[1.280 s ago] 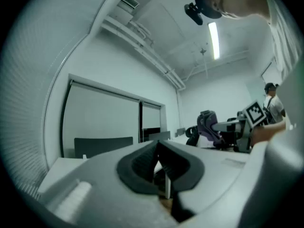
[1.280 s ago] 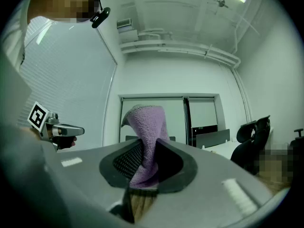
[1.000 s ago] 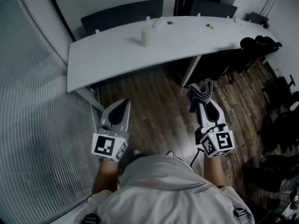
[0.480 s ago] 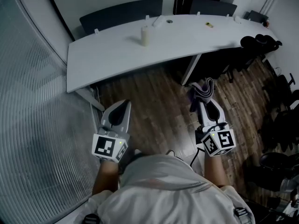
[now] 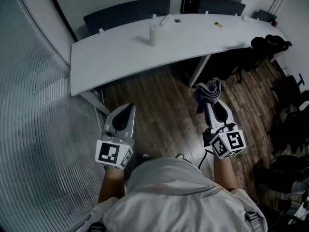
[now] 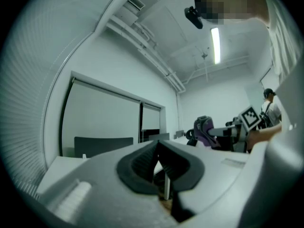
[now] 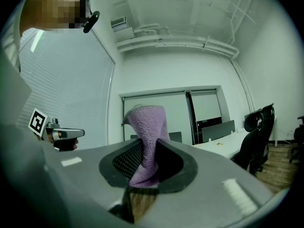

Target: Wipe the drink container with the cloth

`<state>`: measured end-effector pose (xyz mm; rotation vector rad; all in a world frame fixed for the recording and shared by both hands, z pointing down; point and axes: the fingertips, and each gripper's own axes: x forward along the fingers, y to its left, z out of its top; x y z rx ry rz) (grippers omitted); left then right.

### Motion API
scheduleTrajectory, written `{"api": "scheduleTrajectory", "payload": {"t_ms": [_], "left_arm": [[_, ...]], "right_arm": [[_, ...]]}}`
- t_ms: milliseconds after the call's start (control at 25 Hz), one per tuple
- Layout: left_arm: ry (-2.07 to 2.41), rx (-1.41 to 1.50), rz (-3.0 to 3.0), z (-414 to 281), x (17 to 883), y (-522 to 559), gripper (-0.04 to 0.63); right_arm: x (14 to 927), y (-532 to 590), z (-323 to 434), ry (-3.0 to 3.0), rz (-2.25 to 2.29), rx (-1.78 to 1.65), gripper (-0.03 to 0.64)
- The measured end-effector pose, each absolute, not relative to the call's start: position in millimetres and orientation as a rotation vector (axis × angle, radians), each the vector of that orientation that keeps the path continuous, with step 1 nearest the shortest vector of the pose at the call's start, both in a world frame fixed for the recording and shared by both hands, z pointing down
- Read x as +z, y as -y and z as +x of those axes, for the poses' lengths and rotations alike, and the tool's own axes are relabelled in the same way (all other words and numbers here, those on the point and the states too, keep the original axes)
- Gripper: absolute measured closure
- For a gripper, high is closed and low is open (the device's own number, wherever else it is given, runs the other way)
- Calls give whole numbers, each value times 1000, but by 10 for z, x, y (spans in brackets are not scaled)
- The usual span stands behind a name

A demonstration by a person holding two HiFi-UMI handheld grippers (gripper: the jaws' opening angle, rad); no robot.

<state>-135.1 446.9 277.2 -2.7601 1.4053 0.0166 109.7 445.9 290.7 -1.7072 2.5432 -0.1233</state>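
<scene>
The right tongs [image 5: 206,100] grasp the purple cloth [image 5: 209,89]; the left tongs [image 5: 126,106] are clenched, empty; the white drink container [image 5: 153,36] stands on the surface [image 5: 111,62], well apart; best close in, open the left tongs to steady it, then wipe.

Tabletop [image 5: 111,57]: long, white and curved, carried on a slanted white leg [image 5: 199,71].
Middle of tabletop: a pale drink container [image 5: 153,36] stands upright, alone.
Far edge: a white oblong item [image 5: 165,21] lies just beside a small dark round thing [image 5: 176,20].
Right part: a small yellow item [image 5: 218,25], well apart from the drink container.
Floor [image 5: 164,115]: dark wood planks, with black office chairs [image 5: 270,45] standing at the right.
</scene>
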Motion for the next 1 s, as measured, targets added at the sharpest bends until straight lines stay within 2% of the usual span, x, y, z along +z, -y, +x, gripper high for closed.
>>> {"api": "scheduleTrajectory", "payload": {"t_ms": [480, 680, 1000], "left_arm": [[-1369, 124, -2828, -2052, 2857, -4265, 592], [-1385, 84, -2856, -2001, 3020, -4062, 592], [-1484, 72, -2806, -1807, 2999, -3344, 592]], "right_arm": [[3256, -4314, 287, -2621, -1732, -127, 531], [3410, -4111, 308, -2652, -1716, -174, 531], [3494, -3161, 513, -2695, -1619, -219, 531]]}}
